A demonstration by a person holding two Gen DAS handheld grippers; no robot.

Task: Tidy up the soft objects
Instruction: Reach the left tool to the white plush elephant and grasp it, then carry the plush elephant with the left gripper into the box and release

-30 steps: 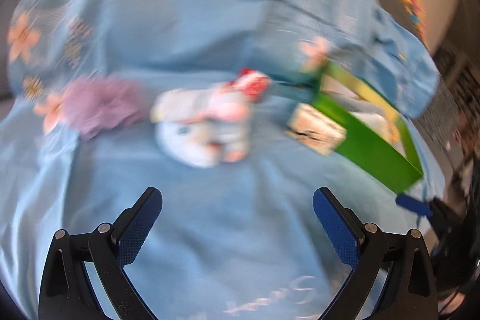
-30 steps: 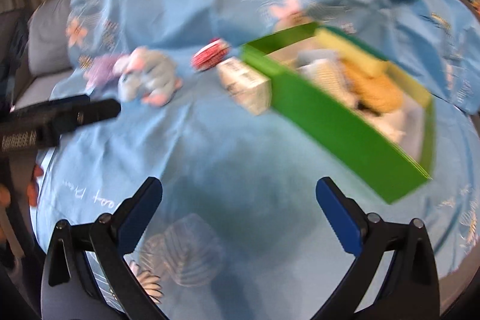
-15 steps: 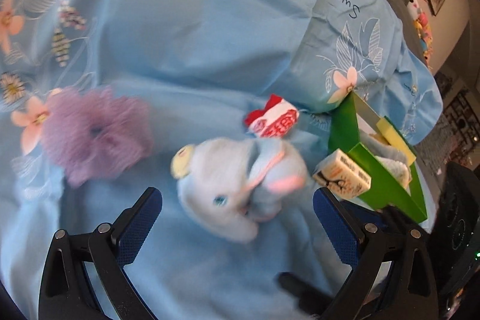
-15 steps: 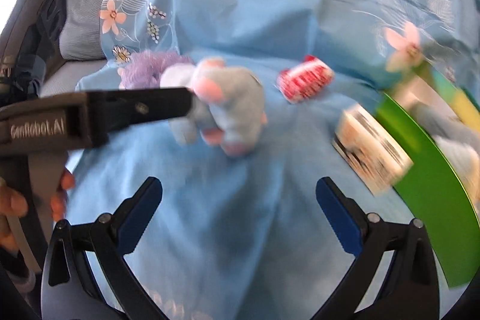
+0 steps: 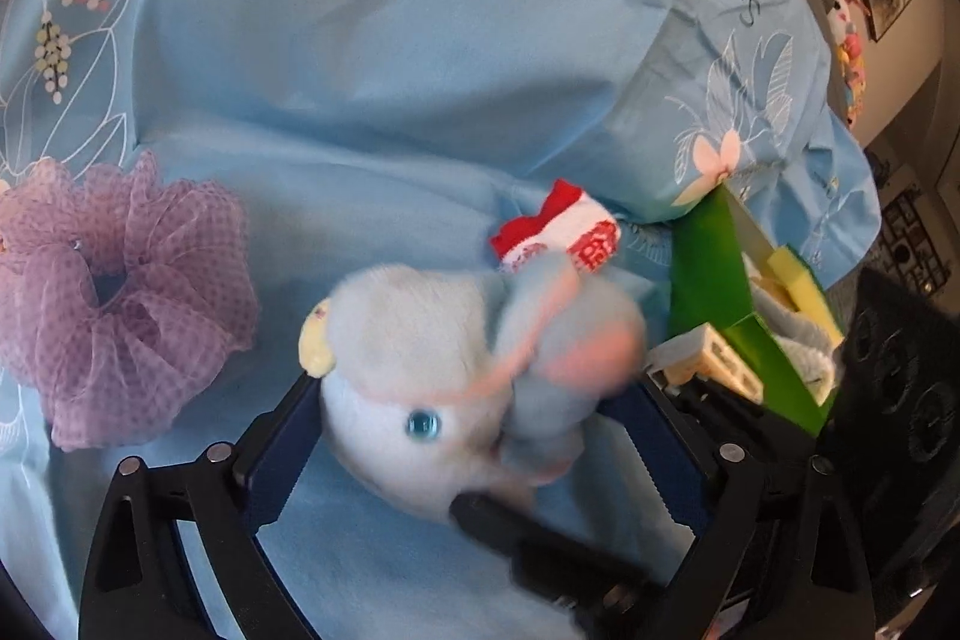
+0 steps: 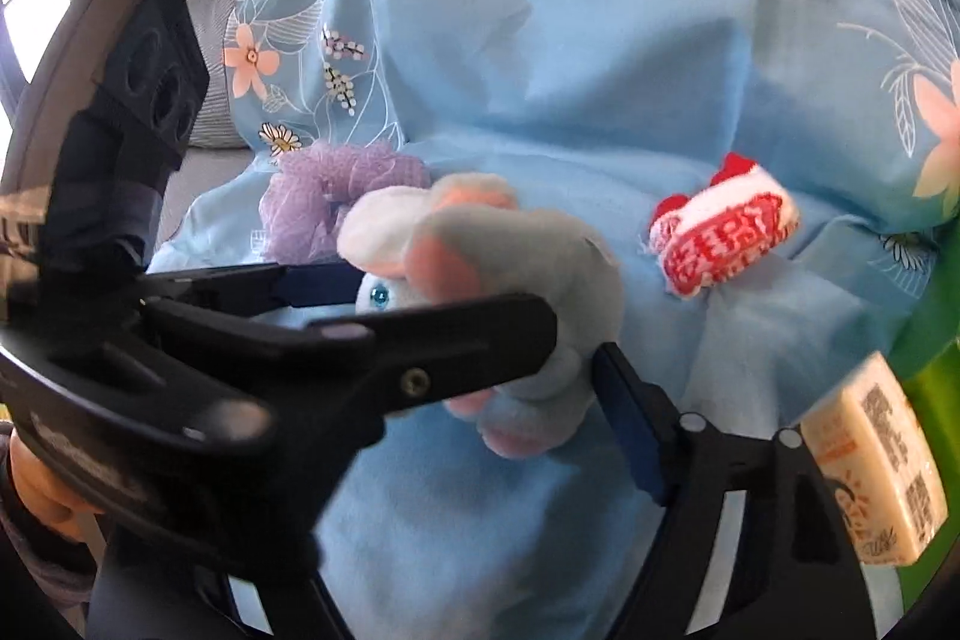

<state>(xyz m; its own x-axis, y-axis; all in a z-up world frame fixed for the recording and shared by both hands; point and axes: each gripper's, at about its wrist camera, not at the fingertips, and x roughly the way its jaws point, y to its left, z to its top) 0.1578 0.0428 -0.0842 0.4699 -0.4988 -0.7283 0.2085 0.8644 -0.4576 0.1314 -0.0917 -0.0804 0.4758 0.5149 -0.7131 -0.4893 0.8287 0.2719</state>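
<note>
Pale blue plush elephant toy [image 5: 456, 388] on light blue floral bedsheet [image 5: 372, 58], btwn wide jaws of left gripper [image 5: 468, 436], right gripper [image 6: 540, 394] jaws just closing around it too, grip unclear, purple mesh scrunchie [image 5: 120, 304] nearby, green box [image 5: 720, 280] beside.

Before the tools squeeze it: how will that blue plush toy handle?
The plush toy looks fuzzy and stuffed, so it will probably squash rather than resist. Likely light for its size. Its loose ear may flop; rolling seems unlikely on the soft bedsheet.
</note>
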